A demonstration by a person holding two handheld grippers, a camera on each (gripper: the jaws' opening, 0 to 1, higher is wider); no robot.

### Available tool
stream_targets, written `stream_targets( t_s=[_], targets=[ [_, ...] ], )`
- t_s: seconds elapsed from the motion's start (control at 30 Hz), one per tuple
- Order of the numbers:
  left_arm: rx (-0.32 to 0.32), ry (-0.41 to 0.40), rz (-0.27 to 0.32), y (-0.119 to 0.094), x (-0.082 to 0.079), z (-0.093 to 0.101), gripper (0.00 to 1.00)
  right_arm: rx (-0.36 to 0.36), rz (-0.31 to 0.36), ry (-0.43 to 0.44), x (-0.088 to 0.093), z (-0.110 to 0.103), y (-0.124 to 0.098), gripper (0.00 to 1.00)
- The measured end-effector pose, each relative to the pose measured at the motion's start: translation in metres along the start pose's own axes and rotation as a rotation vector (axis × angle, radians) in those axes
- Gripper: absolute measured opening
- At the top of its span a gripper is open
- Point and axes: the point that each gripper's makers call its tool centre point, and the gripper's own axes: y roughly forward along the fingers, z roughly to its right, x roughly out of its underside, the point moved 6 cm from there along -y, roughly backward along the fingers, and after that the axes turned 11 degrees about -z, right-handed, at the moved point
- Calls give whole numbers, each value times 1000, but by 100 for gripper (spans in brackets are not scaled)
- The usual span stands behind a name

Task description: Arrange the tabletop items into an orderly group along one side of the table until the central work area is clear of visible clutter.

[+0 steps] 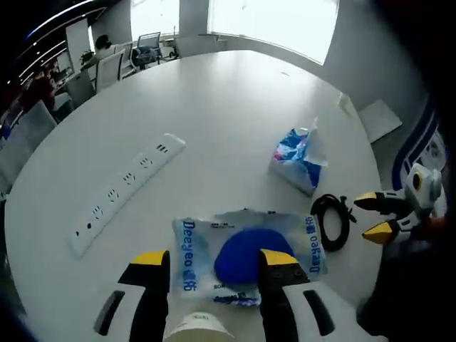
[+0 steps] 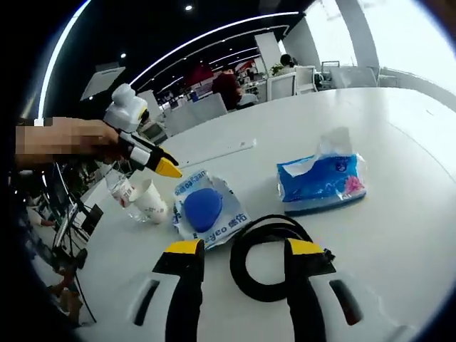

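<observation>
My left gripper point(image 1: 214, 259) is open, hovering over a clear packet point(image 1: 246, 251) with a blue round pad inside. A paper cup point(image 1: 195, 328) sits just under the jaws. To the right lie a black cable coil point(image 1: 332, 221) and a blue tissue pack point(image 1: 298, 159). My right gripper point(image 1: 379, 216) comes in from the right, open, just short of the coil. In the right gripper view, my right gripper point(image 2: 244, 249) stands open with the cable coil point(image 2: 265, 261) lying on the table between its jaws. Beyond are the packet point(image 2: 206, 211), tissue pack point(image 2: 320, 178) and left gripper point(image 2: 155, 162).
A white power strip point(image 1: 127, 194) lies on the left of the round white table point(image 1: 235, 92). Paper cups point(image 2: 146, 199) stand near the table edge beside the packet. Office chairs point(image 1: 107, 68) and people sit beyond the far edge.
</observation>
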Motion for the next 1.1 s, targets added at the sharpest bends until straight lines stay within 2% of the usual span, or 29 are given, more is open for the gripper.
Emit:
stream_targets(
  t_s=[0.1, 0.37, 0.77, 1.03, 1.1],
  targets=[
    [-3, 12, -32, 4, 6, -5, 48, -29, -7, 27, 4, -10, 4, 42],
    [7, 17, -61, 13, 13, -14, 43, -69, -52, 53, 14, -32, 18, 40],
    [28, 2, -93, 29, 18, -25, 36, -103, -97, 109, 12, -40, 41, 31],
    [43, -4, -114, 38, 23, -29, 30, -119, -143, 126, 18, -42, 53, 27],
    [9, -3, -90, 35, 18, -32, 29, -112, -136, 119, 17, -41, 49, 26]
  ],
)
